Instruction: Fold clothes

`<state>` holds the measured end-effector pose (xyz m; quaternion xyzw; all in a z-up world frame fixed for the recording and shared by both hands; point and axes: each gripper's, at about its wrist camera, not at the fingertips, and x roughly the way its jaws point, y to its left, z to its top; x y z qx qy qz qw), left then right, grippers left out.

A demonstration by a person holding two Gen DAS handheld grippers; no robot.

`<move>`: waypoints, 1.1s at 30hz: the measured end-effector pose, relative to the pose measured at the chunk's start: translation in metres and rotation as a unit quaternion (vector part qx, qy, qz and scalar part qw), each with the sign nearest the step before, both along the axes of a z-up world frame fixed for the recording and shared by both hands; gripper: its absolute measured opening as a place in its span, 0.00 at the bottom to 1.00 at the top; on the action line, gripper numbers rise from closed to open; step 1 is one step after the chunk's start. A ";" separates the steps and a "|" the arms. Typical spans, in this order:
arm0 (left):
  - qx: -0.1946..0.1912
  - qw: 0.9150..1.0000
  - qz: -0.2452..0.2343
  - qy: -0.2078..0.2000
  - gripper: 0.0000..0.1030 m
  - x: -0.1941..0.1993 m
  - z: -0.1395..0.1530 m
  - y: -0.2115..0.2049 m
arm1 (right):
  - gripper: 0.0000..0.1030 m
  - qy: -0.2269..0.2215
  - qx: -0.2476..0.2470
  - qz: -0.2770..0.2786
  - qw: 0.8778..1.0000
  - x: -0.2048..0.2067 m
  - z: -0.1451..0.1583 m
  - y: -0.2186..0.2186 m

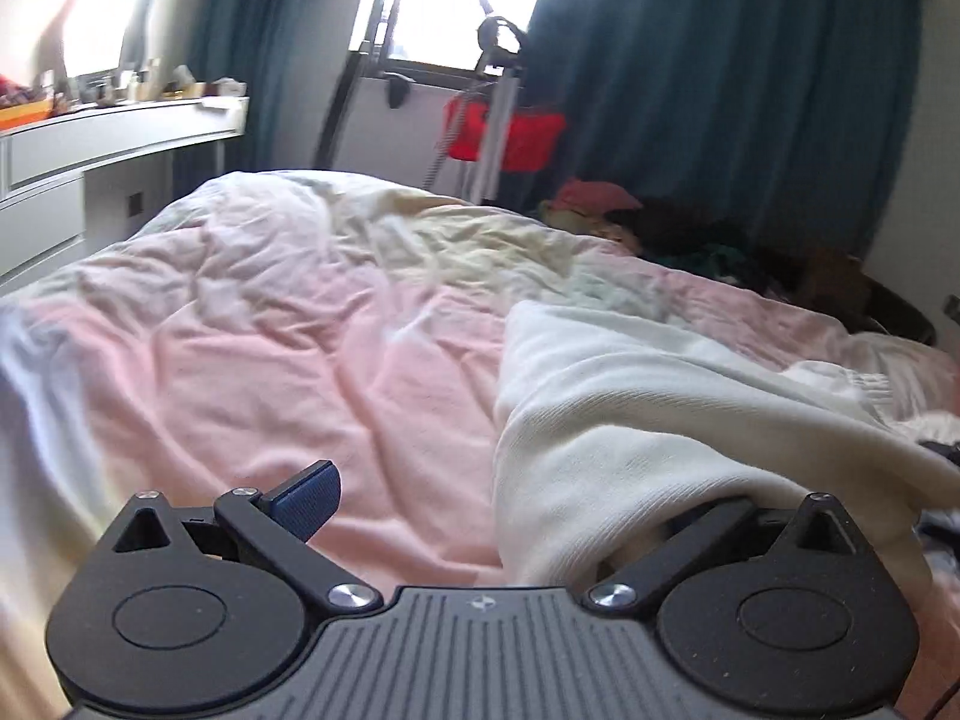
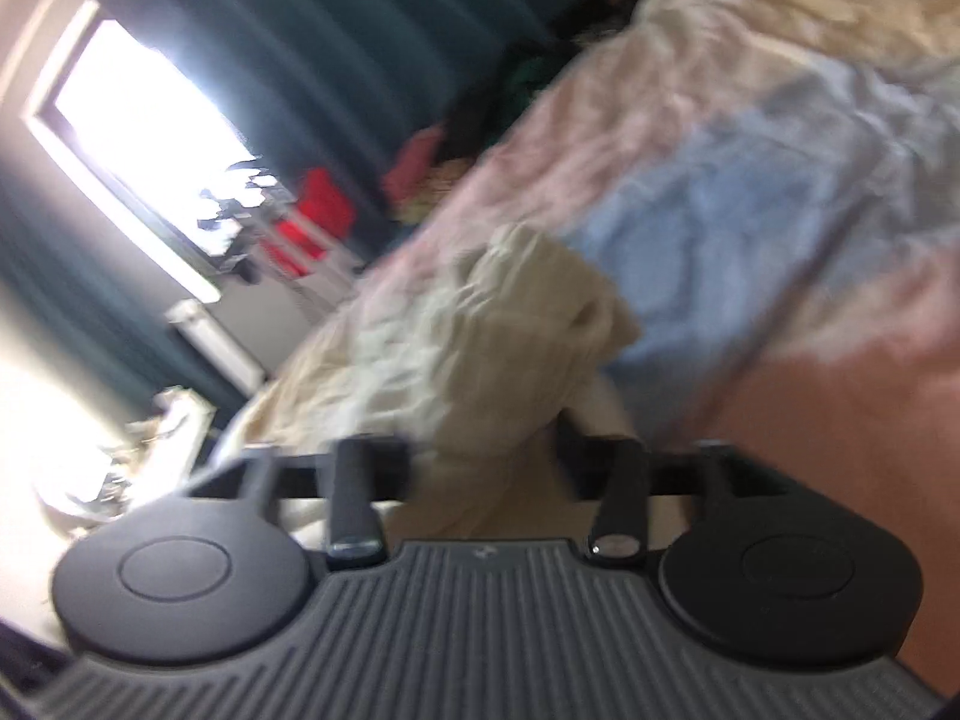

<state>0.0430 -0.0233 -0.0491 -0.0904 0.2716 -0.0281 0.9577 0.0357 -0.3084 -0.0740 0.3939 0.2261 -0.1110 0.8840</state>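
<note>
Left gripper (image 1: 486, 516) right finger hidden under cream garment (image 1: 630, 420)

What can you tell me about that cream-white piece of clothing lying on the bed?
The cream-white garment looks like a soft, thick knit, crumpled and not yet folded. It lies on the pink bedcover, on the right in the left wrist view. One edge drapes over a finger of the left gripper. In the blurred right wrist view it bunches up just ahead of the right gripper.
</note>
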 end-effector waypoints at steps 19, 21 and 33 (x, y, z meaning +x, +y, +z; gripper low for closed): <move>-0.139 0.986 0.019 0.086 1.00 0.022 -0.022 0.040 | 1.00 0.011 0.141 0.061 0.988 0.022 -0.044 -0.002; -0.157 0.982 0.012 0.107 1.00 0.026 -0.023 0.042 | 0.84 0.019 0.116 0.060 0.991 0.022 -0.039 0.000; -0.355 0.911 -0.100 0.187 1.00 0.017 -0.027 0.076 | 0.52 -0.001 0.073 0.007 0.997 -0.001 -0.009 -0.003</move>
